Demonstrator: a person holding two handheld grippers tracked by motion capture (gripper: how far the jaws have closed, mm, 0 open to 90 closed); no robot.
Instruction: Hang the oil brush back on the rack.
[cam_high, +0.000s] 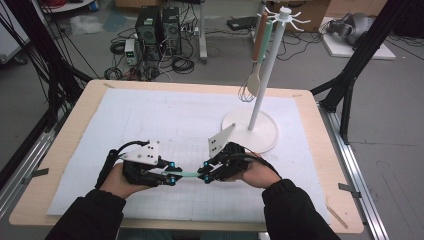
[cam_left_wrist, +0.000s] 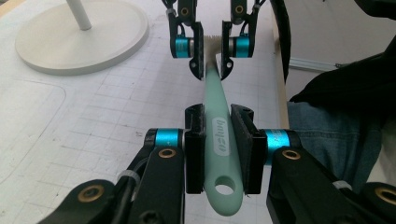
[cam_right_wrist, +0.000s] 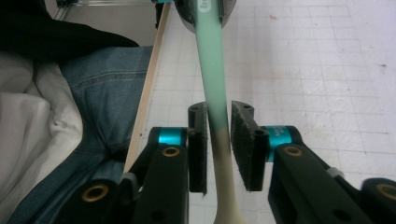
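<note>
A utensil with a mint-green handle (cam_high: 189, 174) and a cream neck hangs level just above the white mat, spanning the two grippers. My left gripper (cam_high: 172, 173) is shut on the handle's end; in the left gripper view its pads (cam_left_wrist: 195, 149) press both sides of the handle (cam_left_wrist: 218, 112), next to the hanging hole. My right gripper (cam_high: 206, 171) faces it from the right. In the right gripper view its jaws (cam_right_wrist: 218, 144) straddle the spot where the green handle (cam_right_wrist: 210, 56) turns cream. A thin gap shows beside the right pad (cam_right_wrist: 243, 140), so it is open.
A white stand (cam_high: 260, 131) with a tall pole rises at the back right of the mat (cam_high: 150, 115). A whisk (cam_high: 246, 92) and a cream spoon (cam_high: 255, 82) hang from its hooks. The table's near edge and a person's lap lie close behind the grippers.
</note>
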